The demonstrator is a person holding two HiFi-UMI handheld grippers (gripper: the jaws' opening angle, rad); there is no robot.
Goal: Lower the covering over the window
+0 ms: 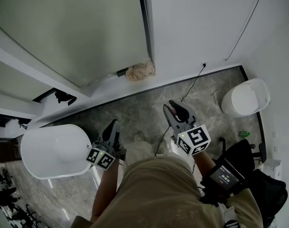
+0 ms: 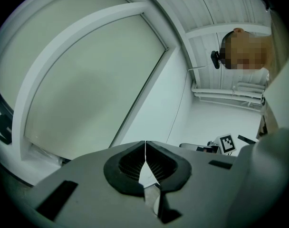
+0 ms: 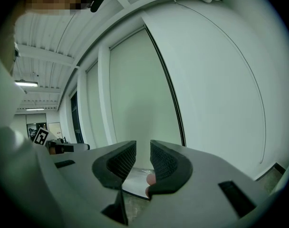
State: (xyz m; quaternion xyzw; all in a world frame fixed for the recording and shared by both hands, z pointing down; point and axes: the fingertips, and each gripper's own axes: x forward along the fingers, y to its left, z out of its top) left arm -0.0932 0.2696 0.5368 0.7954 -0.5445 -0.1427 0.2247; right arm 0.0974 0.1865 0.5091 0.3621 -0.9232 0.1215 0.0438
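Left gripper (image 1: 114, 123) clenched, empty; right gripper (image 1: 171, 106) half parted, empty; both well short of roller blind (image 1: 73, 27), far ahead; blind hangs vertical, seemingly fully down; right gripper nearer.

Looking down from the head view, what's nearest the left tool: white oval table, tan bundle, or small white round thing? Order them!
1. white oval table, beside the left tool, on its left.
2. tan bundle, up ahead.
3. small white round thing, far right.
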